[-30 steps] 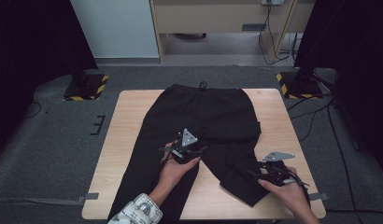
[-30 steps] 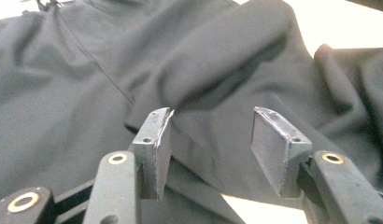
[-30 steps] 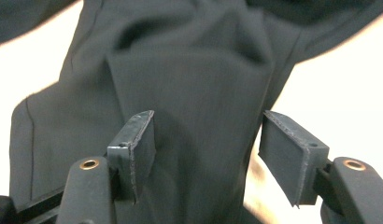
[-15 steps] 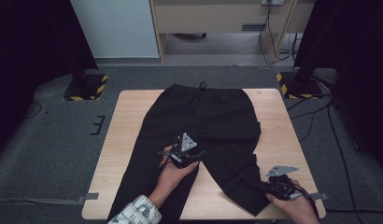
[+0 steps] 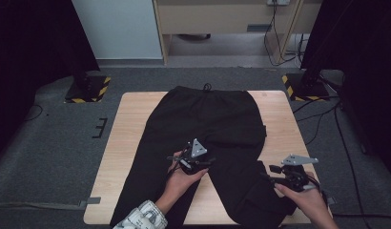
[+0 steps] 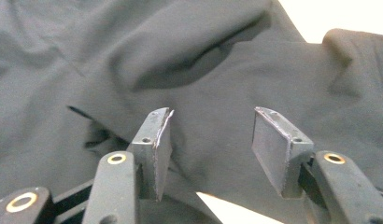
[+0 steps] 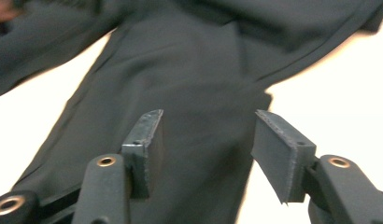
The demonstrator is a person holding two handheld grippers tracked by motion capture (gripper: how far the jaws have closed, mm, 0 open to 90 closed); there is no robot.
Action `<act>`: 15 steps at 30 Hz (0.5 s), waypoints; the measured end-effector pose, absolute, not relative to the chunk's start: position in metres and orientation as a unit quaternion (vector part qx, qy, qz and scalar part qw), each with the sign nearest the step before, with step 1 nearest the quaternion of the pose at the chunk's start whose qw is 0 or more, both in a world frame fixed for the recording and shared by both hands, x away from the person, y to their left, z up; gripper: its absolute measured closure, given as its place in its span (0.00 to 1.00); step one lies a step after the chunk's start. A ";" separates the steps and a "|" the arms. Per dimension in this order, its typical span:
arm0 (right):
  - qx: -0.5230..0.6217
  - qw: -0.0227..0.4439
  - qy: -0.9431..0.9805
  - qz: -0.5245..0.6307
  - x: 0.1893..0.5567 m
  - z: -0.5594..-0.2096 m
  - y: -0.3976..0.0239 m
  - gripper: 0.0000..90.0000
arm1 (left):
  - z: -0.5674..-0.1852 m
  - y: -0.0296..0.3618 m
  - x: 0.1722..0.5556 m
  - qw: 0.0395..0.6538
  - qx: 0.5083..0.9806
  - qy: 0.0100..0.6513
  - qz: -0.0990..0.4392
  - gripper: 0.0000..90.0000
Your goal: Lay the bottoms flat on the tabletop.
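Observation:
Black trousers (image 5: 217, 119) lie flat on the wooden table (image 5: 134, 129), waistband at the far side and legs running toward me. My left gripper (image 5: 189, 156) hovers at the crotch, where the legs part; in the left gripper view its jaws (image 6: 210, 137) stand open above wrinkled black cloth with nothing between the pads. My right gripper (image 5: 273, 172) is held over the lower right leg (image 5: 246, 191), near the table's right front corner. Its jaws (image 7: 208, 140) have just been opening and stand apart above the leg's cloth, gripping nothing.
Bare wood (image 5: 279, 119) shows on both sides of the trousers. Grey carpet surrounds the table, with yellow-and-black striped stand bases (image 5: 88, 88) (image 5: 302, 86) at the back corners and cables (image 5: 327, 119) on the right. A wooden cabinet (image 5: 227, 19) stands behind.
My right gripper dipped toward the near edge onto the leg, then rose again with its jaws apart. The lower right leg now lies straighter. The left gripper has stayed put.

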State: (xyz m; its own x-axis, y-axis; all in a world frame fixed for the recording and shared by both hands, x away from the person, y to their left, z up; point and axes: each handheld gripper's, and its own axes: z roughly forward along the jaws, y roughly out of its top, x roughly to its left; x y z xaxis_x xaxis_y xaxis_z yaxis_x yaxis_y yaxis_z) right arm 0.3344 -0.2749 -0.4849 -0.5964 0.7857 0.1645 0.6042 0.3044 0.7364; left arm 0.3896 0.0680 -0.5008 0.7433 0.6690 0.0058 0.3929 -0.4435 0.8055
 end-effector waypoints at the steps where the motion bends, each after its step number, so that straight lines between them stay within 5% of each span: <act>1: 0.441 0.118 0.797 0.395 0.342 -0.487 -0.275 0.56 | -0.504 0.066 0.390 0.417 0.837 0.316 0.161 0.51; 4: 0.457 0.127 0.792 0.384 0.360 -0.496 -0.272 0.59 | -0.511 0.064 0.393 0.409 0.842 0.319 0.153 0.49; 11: 0.467 0.127 0.794 0.368 0.371 -0.516 -0.254 0.49 | -0.525 0.065 0.404 0.423 0.829 0.346 0.120 0.49; 15: 0.464 0.133 0.796 0.364 0.375 -0.520 -0.246 0.61 | -0.530 0.065 0.408 0.420 0.828 0.353 0.117 0.48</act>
